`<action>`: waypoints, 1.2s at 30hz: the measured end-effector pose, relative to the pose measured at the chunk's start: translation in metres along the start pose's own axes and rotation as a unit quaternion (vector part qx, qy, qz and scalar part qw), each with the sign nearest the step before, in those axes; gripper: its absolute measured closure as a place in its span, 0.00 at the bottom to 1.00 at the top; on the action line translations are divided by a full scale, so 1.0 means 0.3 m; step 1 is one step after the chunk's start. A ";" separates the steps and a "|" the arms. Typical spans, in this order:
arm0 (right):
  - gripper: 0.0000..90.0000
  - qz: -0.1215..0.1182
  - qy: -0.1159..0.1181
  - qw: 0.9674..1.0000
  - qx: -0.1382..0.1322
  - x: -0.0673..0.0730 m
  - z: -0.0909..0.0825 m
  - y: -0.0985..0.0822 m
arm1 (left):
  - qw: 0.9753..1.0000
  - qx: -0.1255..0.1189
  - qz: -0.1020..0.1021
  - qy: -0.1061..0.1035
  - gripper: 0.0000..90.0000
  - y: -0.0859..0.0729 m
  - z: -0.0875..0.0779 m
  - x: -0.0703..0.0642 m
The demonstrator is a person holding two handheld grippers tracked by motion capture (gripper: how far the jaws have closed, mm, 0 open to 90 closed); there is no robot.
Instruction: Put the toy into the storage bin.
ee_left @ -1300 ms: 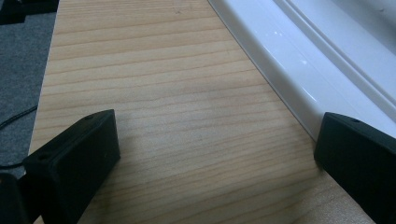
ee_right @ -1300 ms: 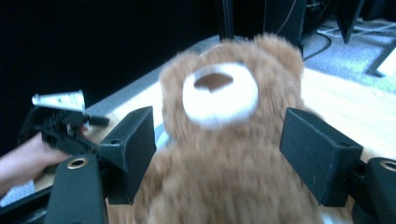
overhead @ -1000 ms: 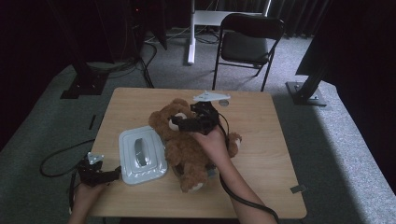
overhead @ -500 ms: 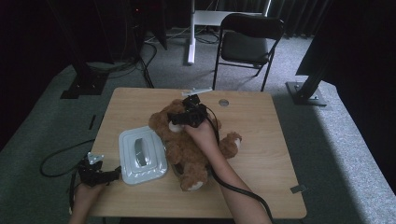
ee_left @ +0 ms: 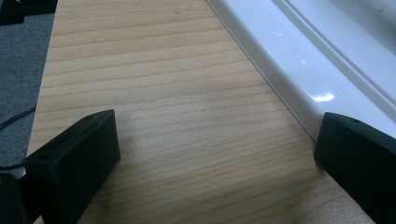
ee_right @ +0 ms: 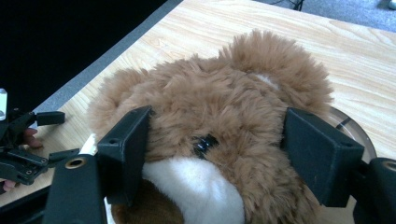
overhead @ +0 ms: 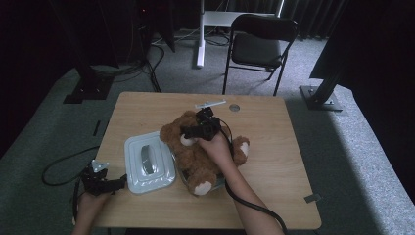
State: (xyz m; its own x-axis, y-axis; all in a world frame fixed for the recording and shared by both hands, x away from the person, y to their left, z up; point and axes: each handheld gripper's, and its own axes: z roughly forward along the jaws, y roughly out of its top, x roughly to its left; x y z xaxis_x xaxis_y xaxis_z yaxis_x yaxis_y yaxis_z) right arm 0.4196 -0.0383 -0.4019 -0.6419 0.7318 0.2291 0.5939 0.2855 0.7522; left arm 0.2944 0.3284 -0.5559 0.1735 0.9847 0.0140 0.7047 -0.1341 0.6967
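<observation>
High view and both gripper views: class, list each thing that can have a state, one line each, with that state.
Teddy bear: lying on the table, head between the right gripper's jaws.
Right gripper: jaws have just been closing around the bear's head.
Left gripper: open, nothing between the jaws.
White lid: flat on the table, beside the bear.
Chair: unoccupied.

We see a shaggy brown plush bear on the matt pale wood-grain table — and by its left edge, a glossy white plastic lid.

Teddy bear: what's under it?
A clear round container's rim peeks out beneath the teddy bear, on the wooden table. The bear's body covers the container's inside.
</observation>
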 end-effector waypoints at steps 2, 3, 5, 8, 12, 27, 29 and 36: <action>0.28 0.003 0.001 1.000 0.004 -0.001 0.007 -0.001 | 1.000 0.000 0.000 0.000 0.01 0.000 0.000 0.000; 0.29 0.005 0.004 1.000 0.008 -0.003 0.011 -0.003 | 1.000 0.000 0.000 0.000 0.01 0.000 0.000 0.000; 0.29 0.007 0.008 1.000 0.016 -0.009 0.020 -0.007 | 1.000 0.000 0.000 0.000 0.01 0.000 0.000 0.000; 0.30 0.004 0.009 0.999 0.039 -0.011 0.045 -0.015 | 1.000 0.000 0.000 0.000 0.01 0.000 0.000 0.000; 0.30 -0.024 -0.013 0.997 0.076 0.013 0.093 -0.030 | 1.000 0.000 0.000 0.000 0.01 0.000 0.000 0.000; 0.30 -0.065 -0.041 0.986 0.151 0.057 0.178 -0.053 | 1.000 0.000 0.000 0.000 0.01 0.000 0.000 0.000; 0.30 -0.069 -0.051 0.987 0.136 0.068 0.157 -0.047 | 1.000 0.000 0.000 0.000 0.01 0.000 0.000 0.000; 0.30 -0.046 -0.006 0.995 0.084 0.067 0.054 -0.014 | 1.000 0.000 0.001 0.000 0.01 0.000 0.000 0.001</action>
State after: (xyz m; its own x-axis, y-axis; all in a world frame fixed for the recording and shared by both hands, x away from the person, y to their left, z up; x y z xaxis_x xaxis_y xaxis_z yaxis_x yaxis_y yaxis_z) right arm 0.4121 -0.0146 -0.4104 -0.6919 0.7051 0.1550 0.6059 0.4504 0.6558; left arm 0.2945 0.3285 -0.5559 0.1746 0.9845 0.0148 0.7047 -0.1354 0.6965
